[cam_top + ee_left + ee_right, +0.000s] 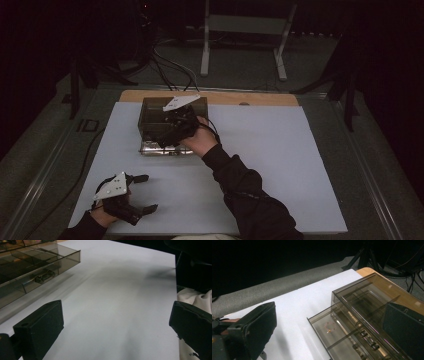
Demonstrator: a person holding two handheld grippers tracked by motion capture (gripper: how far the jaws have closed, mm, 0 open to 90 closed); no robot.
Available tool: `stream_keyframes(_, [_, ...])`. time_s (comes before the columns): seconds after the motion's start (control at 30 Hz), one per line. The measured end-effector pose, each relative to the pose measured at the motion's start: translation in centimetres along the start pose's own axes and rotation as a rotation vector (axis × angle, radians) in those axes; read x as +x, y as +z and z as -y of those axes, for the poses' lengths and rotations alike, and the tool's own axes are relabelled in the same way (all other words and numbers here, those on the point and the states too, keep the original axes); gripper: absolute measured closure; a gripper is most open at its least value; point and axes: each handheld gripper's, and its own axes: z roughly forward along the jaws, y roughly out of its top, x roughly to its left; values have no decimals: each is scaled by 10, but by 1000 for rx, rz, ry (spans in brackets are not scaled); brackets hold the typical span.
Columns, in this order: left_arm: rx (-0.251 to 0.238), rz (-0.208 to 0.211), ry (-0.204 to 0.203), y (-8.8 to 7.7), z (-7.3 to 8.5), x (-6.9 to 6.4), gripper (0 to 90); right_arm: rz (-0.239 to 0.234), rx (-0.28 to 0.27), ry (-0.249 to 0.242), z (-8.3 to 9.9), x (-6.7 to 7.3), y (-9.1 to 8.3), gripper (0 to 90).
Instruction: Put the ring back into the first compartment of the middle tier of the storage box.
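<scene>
A smoky see-through drawer box (150, 111) stands at the back of the white sheet (280, 165), with its shallow drawer (165, 149) pulled out toward the front. My right gripper (167, 136) hovers over the box front, open with nothing between its jaws. In the right gripper view the drawer (322, 325) lies between the wide jaws of the right gripper (332, 325) and holds a small golden piece (329, 327) and dark parts (368, 340). My left gripper (147, 193) rests open near the front left corner. In the left gripper view the left gripper (117, 325) spans bare sheet, with the box (37, 262) at upper left.
The wooden table edge (260, 98) shows behind the sheet. A metal stand (205, 50) and cables (170, 70) lie on the floor beyond. A person's dark sleeve (245, 190) crosses the sheet's front middle. Pale cloth (192, 296) shows by the left gripper's right jaw.
</scene>
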Motion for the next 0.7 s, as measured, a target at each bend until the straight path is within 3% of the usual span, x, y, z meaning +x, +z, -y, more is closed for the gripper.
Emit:
stream_keyframes(0.4, [-3, 8, 4, 1, 0, 1, 10, 11, -2, 16, 16, -9, -34, 0])
stream_keyframes(0.7, [-3, 6, -2, 0, 0, 1, 10, 35, -2, 35, 42, -21, -63, 0])
